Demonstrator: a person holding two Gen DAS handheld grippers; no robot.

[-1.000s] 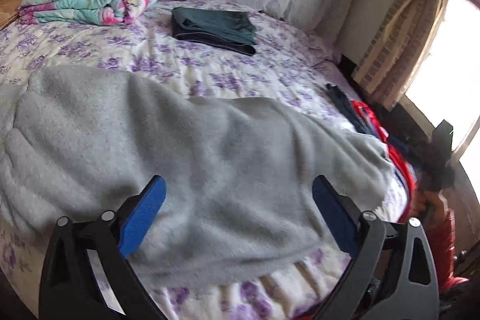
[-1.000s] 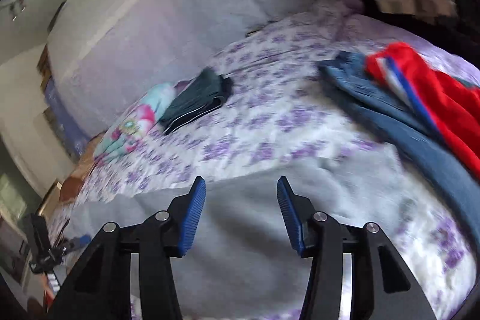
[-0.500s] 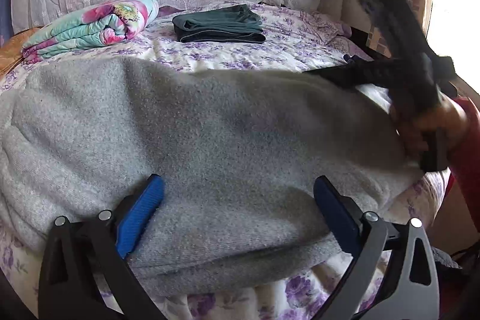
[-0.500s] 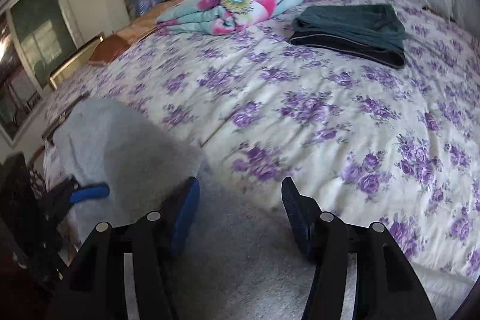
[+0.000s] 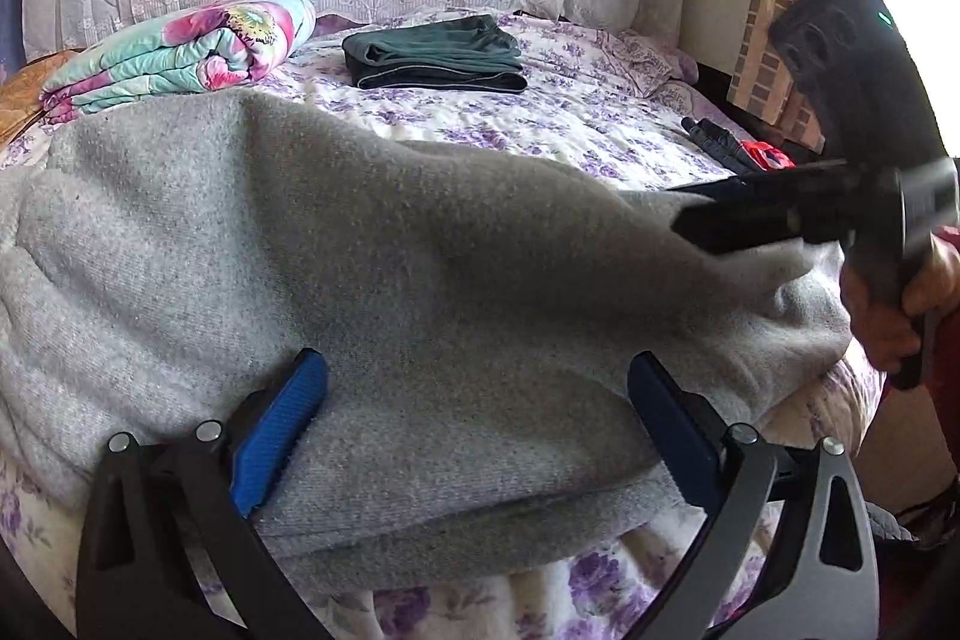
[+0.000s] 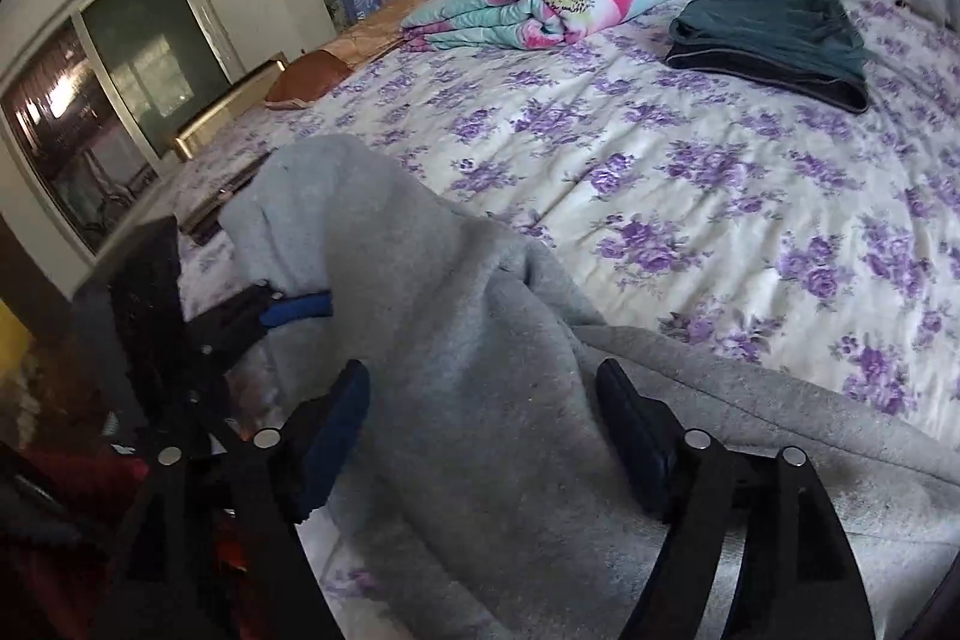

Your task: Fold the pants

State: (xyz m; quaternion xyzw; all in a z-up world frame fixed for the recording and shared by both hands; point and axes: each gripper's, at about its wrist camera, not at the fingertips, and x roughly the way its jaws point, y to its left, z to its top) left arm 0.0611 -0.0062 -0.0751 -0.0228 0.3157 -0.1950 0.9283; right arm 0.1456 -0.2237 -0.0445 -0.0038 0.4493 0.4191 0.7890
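Left gripper (image 5: 474,424) and right gripper (image 6: 480,424) gape over grey pants (image 5: 372,268).

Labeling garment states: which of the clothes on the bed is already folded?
The dark green garment near the headboard, beside the floral quilt: it lies as a neat flat stack. The grey pants are spread loose, and the blue and red clothes lie in a heap.

My right gripper (image 6: 480,436) straddles the grey pants (image 6: 480,340) with jaws apart, the folded green garment (image 6: 774,34) far beyond them on the floral bedspread (image 6: 690,172).
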